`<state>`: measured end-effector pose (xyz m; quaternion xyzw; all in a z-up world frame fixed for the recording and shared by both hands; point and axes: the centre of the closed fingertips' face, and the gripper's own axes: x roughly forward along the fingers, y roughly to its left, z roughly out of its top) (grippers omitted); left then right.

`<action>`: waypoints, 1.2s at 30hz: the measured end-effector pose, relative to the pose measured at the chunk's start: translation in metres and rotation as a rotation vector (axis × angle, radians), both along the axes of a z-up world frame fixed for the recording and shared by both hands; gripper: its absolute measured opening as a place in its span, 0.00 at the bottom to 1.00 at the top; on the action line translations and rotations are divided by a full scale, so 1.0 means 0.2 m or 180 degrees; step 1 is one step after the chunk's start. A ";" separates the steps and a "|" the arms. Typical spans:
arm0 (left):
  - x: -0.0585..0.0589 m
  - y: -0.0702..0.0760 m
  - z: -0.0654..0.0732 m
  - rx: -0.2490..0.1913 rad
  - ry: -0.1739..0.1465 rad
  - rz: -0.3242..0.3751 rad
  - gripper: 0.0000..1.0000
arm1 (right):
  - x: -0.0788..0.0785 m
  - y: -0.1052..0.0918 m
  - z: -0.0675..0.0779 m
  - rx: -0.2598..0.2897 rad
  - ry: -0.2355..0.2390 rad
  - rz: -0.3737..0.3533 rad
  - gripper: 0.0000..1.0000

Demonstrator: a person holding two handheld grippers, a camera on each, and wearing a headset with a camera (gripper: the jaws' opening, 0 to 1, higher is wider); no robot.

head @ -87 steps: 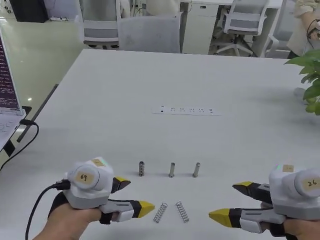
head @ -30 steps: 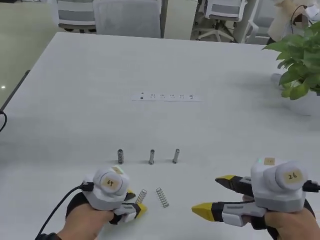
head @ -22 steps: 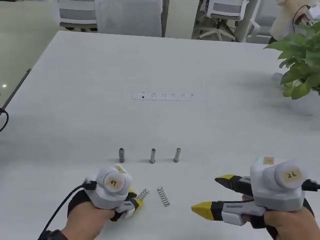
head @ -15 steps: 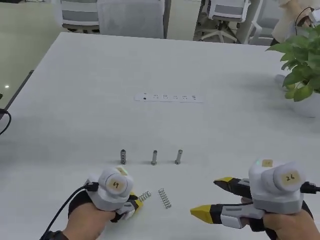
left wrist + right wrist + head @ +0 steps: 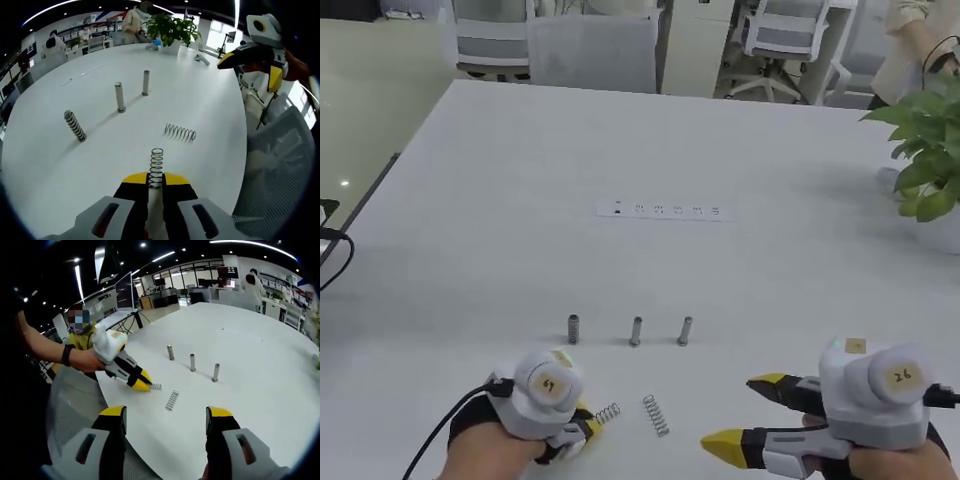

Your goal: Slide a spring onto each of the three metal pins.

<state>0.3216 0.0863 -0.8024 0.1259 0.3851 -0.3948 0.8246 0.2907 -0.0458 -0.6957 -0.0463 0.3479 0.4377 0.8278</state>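
Observation:
Three metal pins stand in a row on the white table (image 5: pixel 520 200). The left pin (image 5: pixel 573 328) (image 5: pixel 74 125) (image 5: pixel 170 352) carries a spring. The middle pin (image 5: pixel 636 331) (image 5: pixel 119 97) and right pin (image 5: pixel 684 331) (image 5: pixel 145 82) are bare. My left gripper (image 5: pixel 585 425) (image 5: pixel 156 179) is shut on the end of a spring (image 5: pixel 607 412) (image 5: pixel 157 162) (image 5: pixel 156 386), low over the table in front of the pins. A second spring (image 5: pixel 655 415) (image 5: pixel 180 133) (image 5: pixel 172 400) lies loose beside it. My right gripper (image 5: pixel 745 412) (image 5: pixel 167 413) is open, to the right of the loose spring, holding nothing.
A white power strip (image 5: pixel 658 210) lies flat beyond the pins. A potted plant (image 5: pixel 925 150) stands at the table's right edge. A black cable (image 5: pixel 335 262) hangs off the left edge. Office chairs (image 5: pixel 592 50) line the far side.
My left gripper went from open beside the two loose springs to shut on the left one. The right gripper has stayed open and nearly still. The head camera shifted.

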 end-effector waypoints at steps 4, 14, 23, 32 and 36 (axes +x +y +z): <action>0.00 0.03 0.03 -0.0024 -0.0029 0.0034 0.02 | 0.00 0.02 0.00 0.0018 0.0015 0.0025 0.62; -0.02 0.11 0.08 -0.0095 -0.0071 0.0161 0.02 | -0.01 0.08 -0.02 0.0106 0.0074 0.0101 0.60; -0.06 0.18 0.13 -0.0138 -0.0099 0.0229 0.02 | 0.00 0.16 -0.03 0.0228 0.0114 0.0180 0.57; -0.10 0.23 0.19 -0.0158 -0.0164 0.0251 0.02 | -0.01 0.26 -0.04 0.0315 0.0185 0.0348 0.55; -0.12 0.25 0.22 -0.0158 -0.0206 0.0249 0.02 | -0.02 0.30 -0.05 0.0318 0.0209 0.0438 0.54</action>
